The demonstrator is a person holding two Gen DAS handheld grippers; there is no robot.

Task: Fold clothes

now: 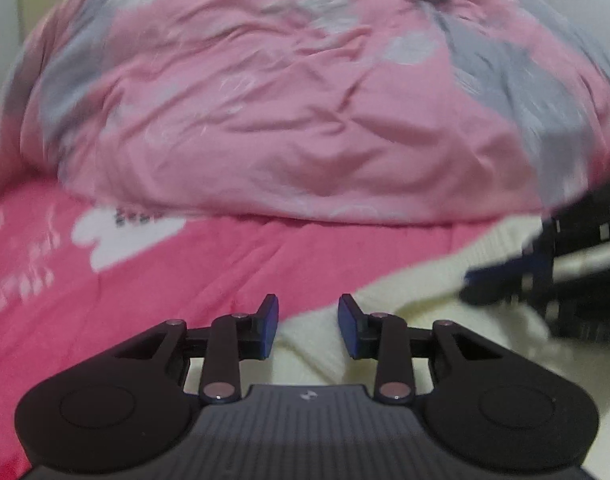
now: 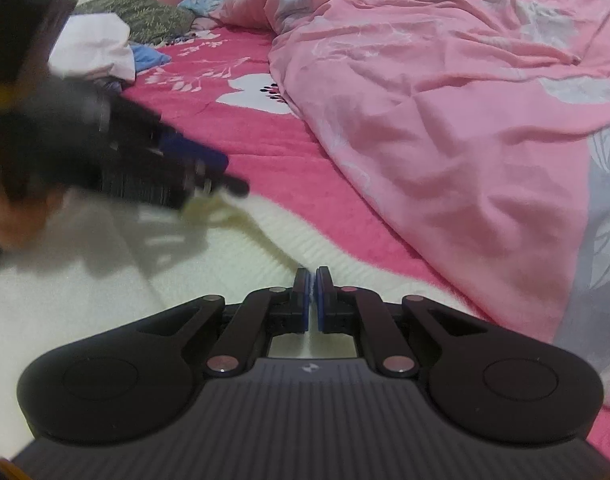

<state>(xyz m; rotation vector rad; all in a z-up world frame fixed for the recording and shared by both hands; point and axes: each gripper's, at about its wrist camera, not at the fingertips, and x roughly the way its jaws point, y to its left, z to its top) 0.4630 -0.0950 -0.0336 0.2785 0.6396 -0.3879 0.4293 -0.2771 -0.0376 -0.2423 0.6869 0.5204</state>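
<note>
Your left tongs (image 1: 308,326) stood partly open over the cream sweater (image 1: 417,280), your right tongs (image 2: 313,296) pinched its edge, pink bedsheet (image 1: 225,264) clear beyond.

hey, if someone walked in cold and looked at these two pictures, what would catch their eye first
Probably the big rumpled pink and grey duvet, heaped across the far side of the bed. Next, the cream knitted garment spread on the bright pink sheet nearest the cameras. The right tool is shut on the garment's edge, while the left tool is open above it.
</note>
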